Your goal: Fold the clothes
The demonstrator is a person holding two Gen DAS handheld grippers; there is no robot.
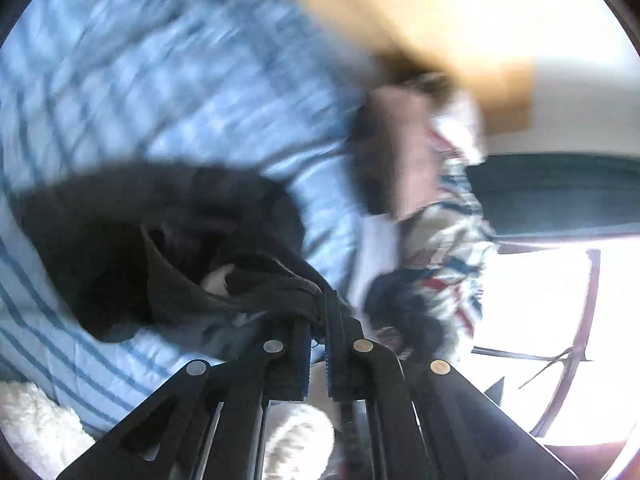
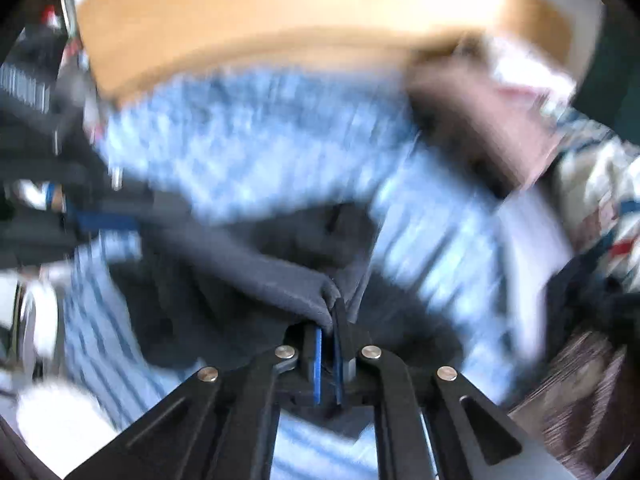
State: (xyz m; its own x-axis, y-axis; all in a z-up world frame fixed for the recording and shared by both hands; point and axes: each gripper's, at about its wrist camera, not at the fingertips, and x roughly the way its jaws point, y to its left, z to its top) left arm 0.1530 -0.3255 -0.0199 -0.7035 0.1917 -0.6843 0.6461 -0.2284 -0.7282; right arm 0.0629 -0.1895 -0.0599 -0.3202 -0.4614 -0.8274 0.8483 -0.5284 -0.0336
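Note:
A dark garment hangs and bunches over the blue-striped bedsheet. My left gripper is shut on a fold of its edge, with cloth draped over the fingertips. In the right wrist view the same dark garment stretches away to the left, and my right gripper is shut on a pinched corner of it. Another black gripper shows blurred at the left edge of that view. Both views are smeared by motion.
A pile of other clothes, white with red and blue stripes, lies at the bed's right side beside a brownish folded item. A wooden headboard runs along the far side. A white fluffy thing sits at lower left.

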